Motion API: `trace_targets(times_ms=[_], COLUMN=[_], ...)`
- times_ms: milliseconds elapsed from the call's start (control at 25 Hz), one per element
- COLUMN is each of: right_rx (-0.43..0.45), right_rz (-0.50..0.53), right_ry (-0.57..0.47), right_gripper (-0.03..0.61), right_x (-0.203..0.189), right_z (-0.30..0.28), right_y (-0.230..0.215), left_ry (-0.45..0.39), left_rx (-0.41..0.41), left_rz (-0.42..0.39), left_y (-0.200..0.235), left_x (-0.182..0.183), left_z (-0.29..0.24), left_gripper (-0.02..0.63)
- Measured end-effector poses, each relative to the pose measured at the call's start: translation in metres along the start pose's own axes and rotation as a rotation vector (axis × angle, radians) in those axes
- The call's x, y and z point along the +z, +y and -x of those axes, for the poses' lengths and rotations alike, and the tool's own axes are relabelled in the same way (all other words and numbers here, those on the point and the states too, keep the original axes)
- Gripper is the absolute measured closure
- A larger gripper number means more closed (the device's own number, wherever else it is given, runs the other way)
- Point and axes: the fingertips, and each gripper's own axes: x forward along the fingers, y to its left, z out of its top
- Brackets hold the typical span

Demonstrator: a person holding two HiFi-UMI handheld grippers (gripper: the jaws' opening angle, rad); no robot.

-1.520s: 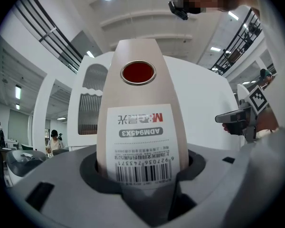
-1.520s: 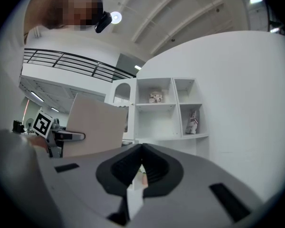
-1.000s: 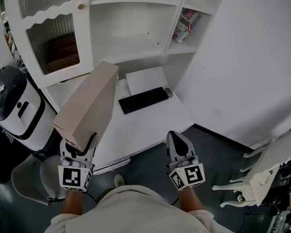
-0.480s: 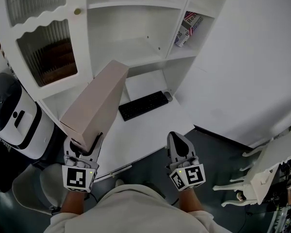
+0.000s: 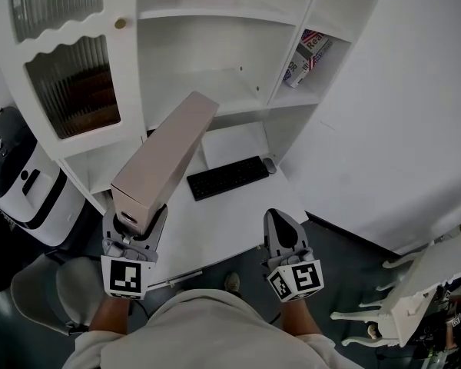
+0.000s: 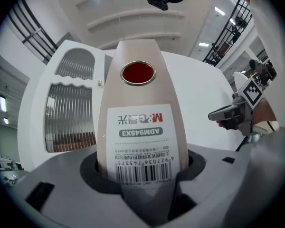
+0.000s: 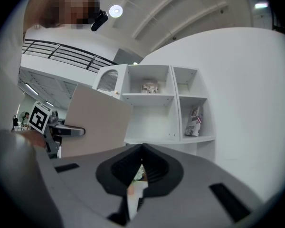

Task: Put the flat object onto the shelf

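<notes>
Left gripper (image 5: 134,223) is clamped on the short labelled end of the flat box (image 5: 165,156). The pads sit on the two broad faces and the barcode end is seated deep in the jaw throat. Right gripper (image 5: 283,235) is closed on nothing and hangs in front of the shelf unit (image 5: 207,83), lower than the box and to its right.

Box position: in the air in front of the shelf unit. Its long axis is tilted up and away from me, and the far end points at the unit's middle open bay but isn't over that board yet. The keyboard (image 5: 227,177) lies at the foot of the unit, below and right of the box.

Handling, my read:
- Cardboard, stiff, probably light for its length.
- Held at one end only, so there's a lot of leverage on the pads.
- Smooth skin plus a paper label under the pads, so it could pivot or creep if I swing fast.
- Broad faces may dent if I squeeze harder, so I'd rather not add grip.

The best hold would be nearer mid-length. Failing that, I'd put the right gripper under the far half as a prop.

The middle bay looks wide enough. The right bay holds a striped packet (image 5: 307,56), so I'd avoid that one.
</notes>
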Motion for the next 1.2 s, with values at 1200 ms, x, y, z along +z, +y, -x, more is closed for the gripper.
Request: trace_targets(times_ms=[1200], right_rx=[0.142], right_rz=[-0.072], right_ry=[-0.043], right_gripper=[0.575], right_x=[-0.007], right_z=[-0.046], right_y=[-0.14], left_ry=[0.257], left_rx=[0.199], left_rz=[-0.873], left_y=[-0.09], left_x=[0.064], left_z=[-0.128], left_gripper=[0.342])
